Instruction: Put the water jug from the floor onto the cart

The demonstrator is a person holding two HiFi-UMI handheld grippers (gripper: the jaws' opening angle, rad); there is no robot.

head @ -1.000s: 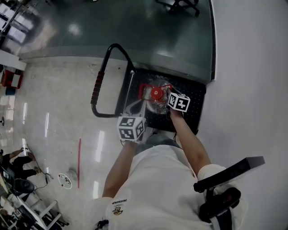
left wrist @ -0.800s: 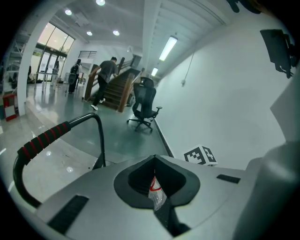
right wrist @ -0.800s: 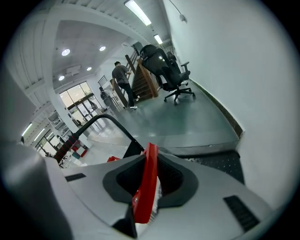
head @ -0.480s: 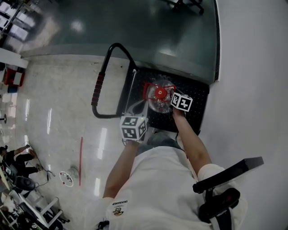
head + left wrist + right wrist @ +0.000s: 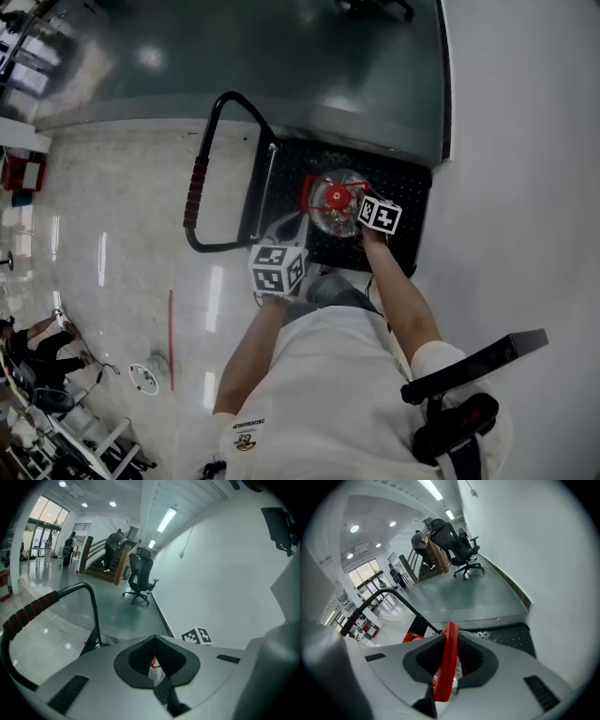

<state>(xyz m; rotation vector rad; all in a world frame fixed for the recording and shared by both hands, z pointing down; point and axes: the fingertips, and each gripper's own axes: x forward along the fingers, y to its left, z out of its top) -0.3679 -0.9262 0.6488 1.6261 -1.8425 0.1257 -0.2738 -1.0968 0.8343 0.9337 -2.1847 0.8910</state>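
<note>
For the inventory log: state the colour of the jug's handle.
Red; the jug handle shows best in the right gripper view.

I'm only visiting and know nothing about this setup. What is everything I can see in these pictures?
cart: one, black deck, black handle with a red grip, beside the white wall
water jug: one, clear with red cap and red handle, over the cart's deck; unclear whether it rests there
office chair: one, black, on the grey floor beyond the cart
stairs: one flight, wooden, far back, with people on it
floor line: one, red, on the pale tiles
shirt: one, white, on the person
left gripper: grey, jaws together, beside the jug
right gripper: grey, clamped on the jug's red handle
</note>
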